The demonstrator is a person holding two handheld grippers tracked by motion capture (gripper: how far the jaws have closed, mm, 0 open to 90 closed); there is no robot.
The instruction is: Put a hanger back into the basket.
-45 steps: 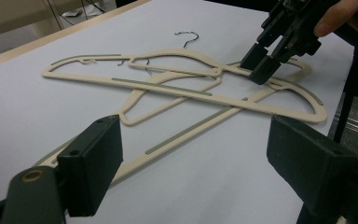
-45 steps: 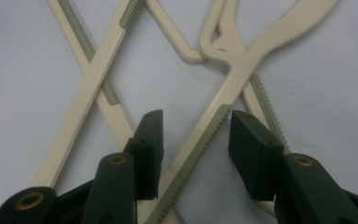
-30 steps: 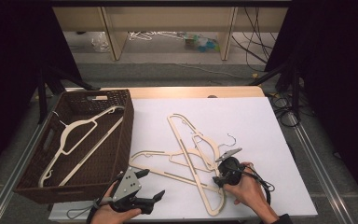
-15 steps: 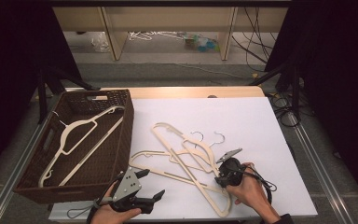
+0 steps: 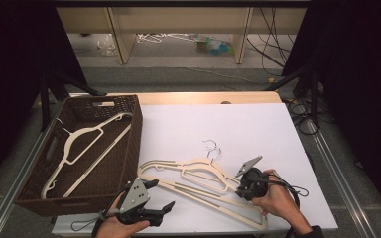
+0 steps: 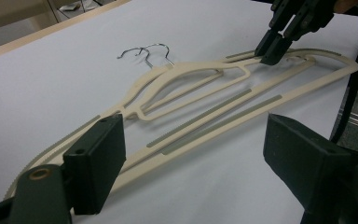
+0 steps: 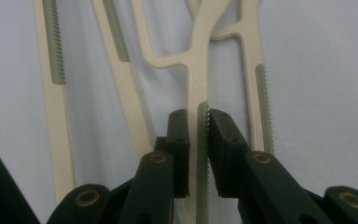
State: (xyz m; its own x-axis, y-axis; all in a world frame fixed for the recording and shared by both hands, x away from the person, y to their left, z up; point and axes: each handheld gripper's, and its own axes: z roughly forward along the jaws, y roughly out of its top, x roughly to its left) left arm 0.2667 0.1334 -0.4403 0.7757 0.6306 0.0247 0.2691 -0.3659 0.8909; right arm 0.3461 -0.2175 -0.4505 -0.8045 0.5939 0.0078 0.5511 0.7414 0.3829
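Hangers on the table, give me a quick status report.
Right gripper shut on a hanger arm. Left gripper open, low by the hangers' other end. Two hangers overlap on table; another in basket.

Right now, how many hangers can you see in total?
3: one hanger in the basket, and two overlapping hangers on the white table, one gripped by the right gripper. Others could be hidden beneath.

A white-topped bench point(image 5: 258, 124) with a pale wooden far edge stands on grey floor point(image 5: 188, 79). Beyond it, a light wooden shelf unit point(image 5: 178, 22) sits between black curtains point(image 5: 357, 74); cables point(image 5: 273, 49) trail down.
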